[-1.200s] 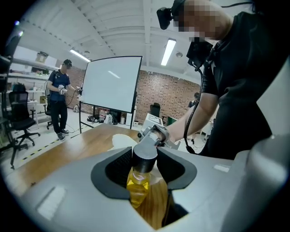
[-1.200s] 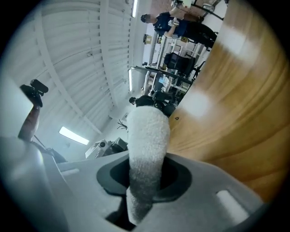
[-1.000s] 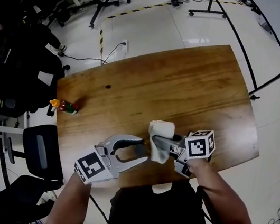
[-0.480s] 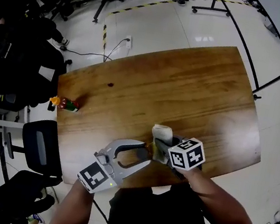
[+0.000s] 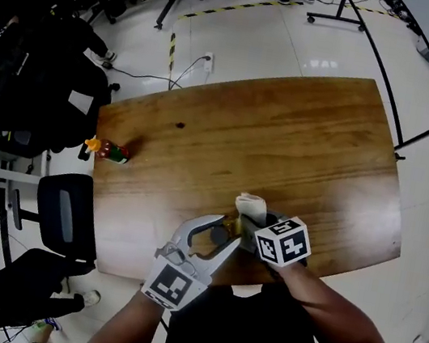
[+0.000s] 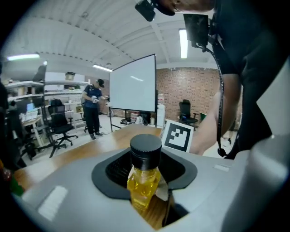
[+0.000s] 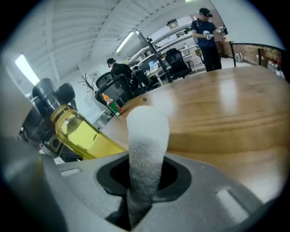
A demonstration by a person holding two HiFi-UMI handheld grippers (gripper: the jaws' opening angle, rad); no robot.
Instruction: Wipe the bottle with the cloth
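Desk [image 5: 303,133] of brown wood, wide with rounded corners, fills the middle of the head view, with pale shiny floor [image 5: 287,40] around it. Black office chairs [image 5: 66,218] stand off its left side.

At the desk's near edge I hold my two tongs close together. My left tongs [image 5: 226,234] are clamped on the bottle [image 6: 144,176], a small clear one filled with yellow liquid and topped with a black cap [image 6: 146,145]. It sits over the near edge of the desk and leans in the right gripper view. My right tongs [image 5: 258,228] are closed on the cloth [image 7: 146,145], a white fuzzy fold that sticks up out of them.

The cloth is just beside the bottle, on its right in the head view. I cannot tell whether the two touch.

At the desk's far left edge stands a little orange-topped bottle [image 5: 107,149], well apart from both tongs.
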